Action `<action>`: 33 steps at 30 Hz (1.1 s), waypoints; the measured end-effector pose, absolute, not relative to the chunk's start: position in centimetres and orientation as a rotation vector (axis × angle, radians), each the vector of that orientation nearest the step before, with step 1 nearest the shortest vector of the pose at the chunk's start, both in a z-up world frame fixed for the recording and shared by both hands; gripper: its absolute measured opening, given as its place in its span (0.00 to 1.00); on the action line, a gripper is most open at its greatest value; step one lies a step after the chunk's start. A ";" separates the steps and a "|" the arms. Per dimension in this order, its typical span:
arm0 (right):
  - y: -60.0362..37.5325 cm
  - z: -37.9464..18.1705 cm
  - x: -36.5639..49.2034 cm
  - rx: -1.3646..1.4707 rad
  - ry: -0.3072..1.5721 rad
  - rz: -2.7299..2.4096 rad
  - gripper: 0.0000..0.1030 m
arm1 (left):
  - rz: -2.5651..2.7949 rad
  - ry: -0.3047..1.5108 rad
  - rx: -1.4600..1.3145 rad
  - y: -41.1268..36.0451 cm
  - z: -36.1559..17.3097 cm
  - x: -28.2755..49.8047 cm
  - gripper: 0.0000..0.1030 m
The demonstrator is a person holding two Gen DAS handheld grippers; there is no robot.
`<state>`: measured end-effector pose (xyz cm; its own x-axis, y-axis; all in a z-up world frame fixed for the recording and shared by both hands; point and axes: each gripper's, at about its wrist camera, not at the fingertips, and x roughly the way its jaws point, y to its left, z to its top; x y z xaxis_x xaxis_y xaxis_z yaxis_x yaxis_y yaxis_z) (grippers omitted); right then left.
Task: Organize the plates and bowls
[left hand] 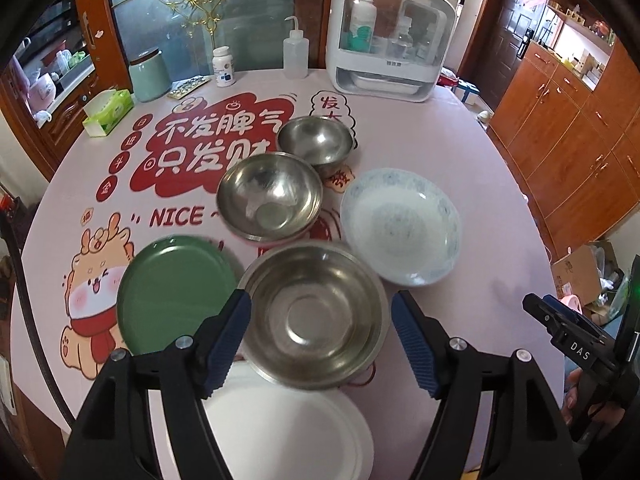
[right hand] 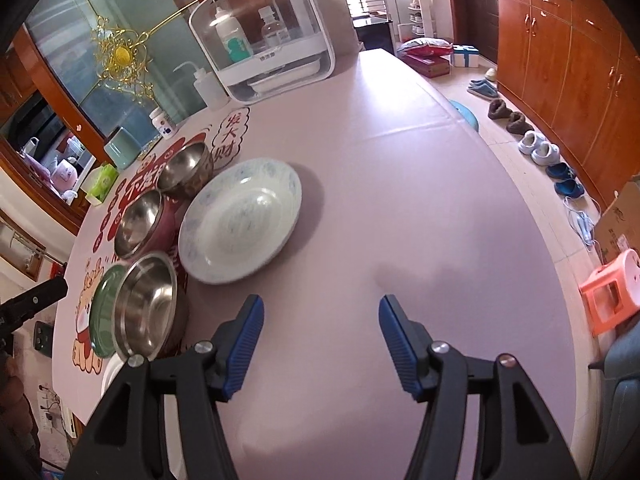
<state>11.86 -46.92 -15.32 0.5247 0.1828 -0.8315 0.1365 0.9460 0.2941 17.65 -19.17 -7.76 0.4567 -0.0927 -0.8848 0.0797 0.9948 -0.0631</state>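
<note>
You're lining up on the dishes, nothing gripped yet.
Your left gripper [left hand: 320,340] hangs open over the nearest steel bowl [left hand: 316,316]; your right gripper [right hand: 320,344] is open above bare table [right hand: 400,184]. Next, probably nest the bowls.

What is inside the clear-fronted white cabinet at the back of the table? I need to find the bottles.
Inside the white cabinet, two bottles stand: a white one with a green label and a smaller clear one. A white tray sits below. Anything behind them is hidden.
</note>
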 end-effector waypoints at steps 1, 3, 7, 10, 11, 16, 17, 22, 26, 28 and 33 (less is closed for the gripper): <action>-47.2 -15.4 12.4 0.351 1.022 0.037 0.61 | -0.102 1.091 -0.011 -19.4 -7.8 18.2 0.71; -47.6 -15.4 13.5 0.364 1.019 0.056 0.63 | -0.098 1.094 -0.012 -19.8 -7.8 19.2 0.71; -48.4 -15.6 15.7 0.396 1.015 0.105 0.63 | -0.098 1.095 -0.016 -20.4 -8.0 20.8 0.72; -48.8 -15.9 17.1 0.423 1.013 0.144 0.64 | -0.099 1.100 -0.021 -20.9 -8.5 22.0 0.72; -48.9 -16.0 17.4 0.429 1.012 0.155 0.64 | -0.103 1.103 -0.027 -20.9 -8.6 22.3 0.72; -49.0 -16.9 19.5 0.457 1.000 0.222 0.64 | -0.131 1.118 -0.099 -21.1 -10.0 24.3 0.72; -49.1 -17.2 19.7 0.465 1.002 0.232 0.64 | -0.128 1.127 -0.112 -21.2 -10.4 24.7 0.72; -49.2 -18.9 20.6 0.519 1.010 0.283 0.64 | -0.145 1.158 -0.156 -21.5 -12.3 25.9 0.72; -49.2 -20.1 21.5 0.547 1.021 0.306 0.64 | -0.158 1.171 -0.186 -21.9 -13.7 26.8 0.72; -49.2 -20.7 21.8 0.561 1.027 0.320 0.64 | -0.169 1.169 -0.198 -21.9 -14.2 27.1 0.72; -49.0 -22.0 22.5 0.585 1.050 0.344 0.64 | -0.177 1.198 -0.216 -22.3 -15.6 28.2 0.64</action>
